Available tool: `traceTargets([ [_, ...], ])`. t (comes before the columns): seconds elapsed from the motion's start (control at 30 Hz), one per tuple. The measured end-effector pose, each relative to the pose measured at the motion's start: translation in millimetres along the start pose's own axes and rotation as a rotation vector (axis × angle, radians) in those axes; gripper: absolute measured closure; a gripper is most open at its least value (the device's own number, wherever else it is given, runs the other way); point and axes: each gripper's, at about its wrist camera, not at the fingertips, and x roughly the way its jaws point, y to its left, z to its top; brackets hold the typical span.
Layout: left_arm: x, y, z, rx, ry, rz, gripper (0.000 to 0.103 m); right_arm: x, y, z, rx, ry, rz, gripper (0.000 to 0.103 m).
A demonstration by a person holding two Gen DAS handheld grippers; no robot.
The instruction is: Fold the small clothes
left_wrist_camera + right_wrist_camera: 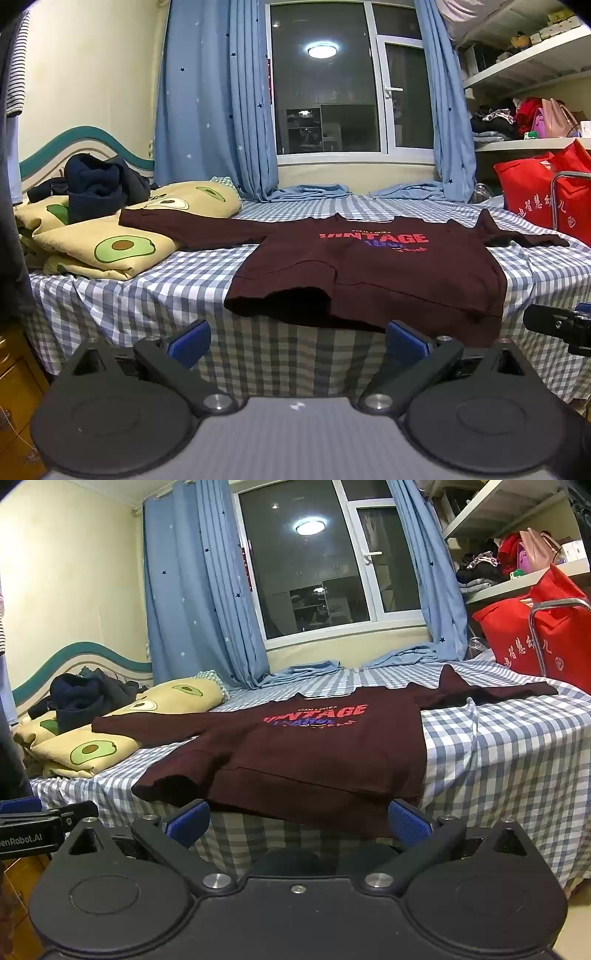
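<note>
Left wrist view shows a dark maroon sweatshirt (369,269) spread flat, front up, on a bed (147,295) covered by a blue and white checked sheet. Its hem lies at the near edge of the bed and hangs slightly over it; red "VINTAGE" lettering crosses the chest. 1 sleeve stretches toward the left end of the bed and rests on a yellow avocado-print quilt (110,240); the other sleeve reaches toward the right end, near a red bag (546,192). A heap of dark clothes (96,184) sits on the quilt by the headboard. Blue star-print curtains (214,103) frame a dark window behind the bed.

The left gripper (295,341) hangs in front of the near edge, below the hem, its jaws spread wide with nothing between them. Right wrist view has the right gripper (297,821) likewise before the near edge, jaws spread wide and empty, blue pads (188,821) just beneath the hem of the sweatshirt (295,753).
</note>
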Motion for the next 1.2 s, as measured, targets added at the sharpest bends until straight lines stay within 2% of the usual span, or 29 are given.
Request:
traceTargets([
  [0.53,6,-6,4,0.024,0.031,-0.023,0.001,0,-4,-1,0.016,0.004,-0.012,0.000],
  [1.2,9,-11,5,0.053,0.038,-0.011,0.001,3,-6,-1,0.029,0.017,-0.008,0.000],
])
